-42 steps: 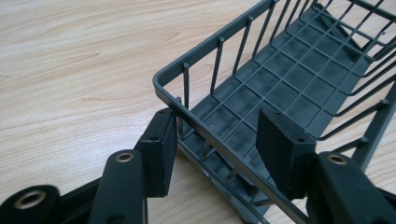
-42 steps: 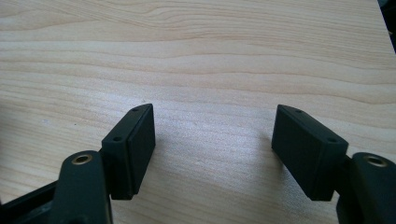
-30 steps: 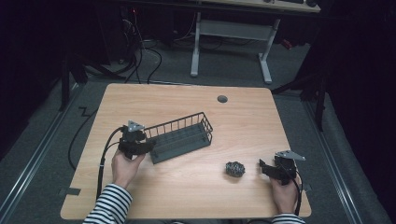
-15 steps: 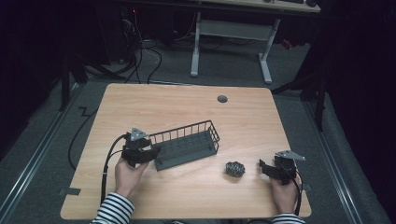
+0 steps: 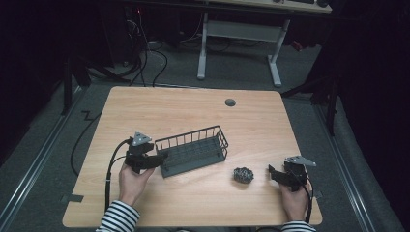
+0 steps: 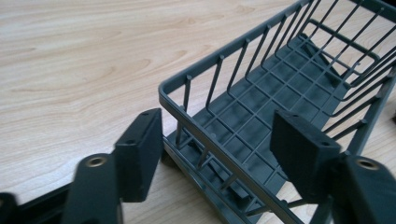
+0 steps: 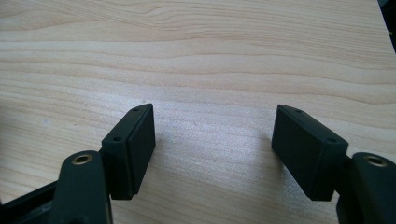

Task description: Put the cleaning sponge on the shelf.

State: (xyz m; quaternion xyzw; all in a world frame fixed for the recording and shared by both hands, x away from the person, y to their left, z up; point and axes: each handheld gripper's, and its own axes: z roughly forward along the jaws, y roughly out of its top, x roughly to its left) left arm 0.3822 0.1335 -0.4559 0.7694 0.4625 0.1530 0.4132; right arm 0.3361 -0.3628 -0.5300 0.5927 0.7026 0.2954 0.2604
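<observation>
A dark grey wire basket (image 5: 191, 141) lies near the middle of the wooden table (image 5: 193, 108). At its left end is my left gripper (image 5: 161, 157). In the left gripper view the jaws have just been opening. My left gripper (image 6: 217, 127) straddles the basket's end rim (image 6: 224, 145), and the pads stand clear of it. A small dark crumpled lump (image 5: 243, 174) sits to the right of the basket. Just right of that lump my right gripper (image 5: 272, 172) points left, low over the table. My right gripper (image 7: 212, 122) is open over bare wood.
A round grey grommet (image 5: 230, 102) is set in the table's far side. The table's front edge runs close under both hands. Beyond the table stand a white desk frame (image 5: 239, 34) and floor cables (image 5: 145, 48).
The left gripper's jaws have come apart and let go of the basket's end wall. The basket slid slightly right and nearer the person before that. The right gripper has not moved.
</observation>
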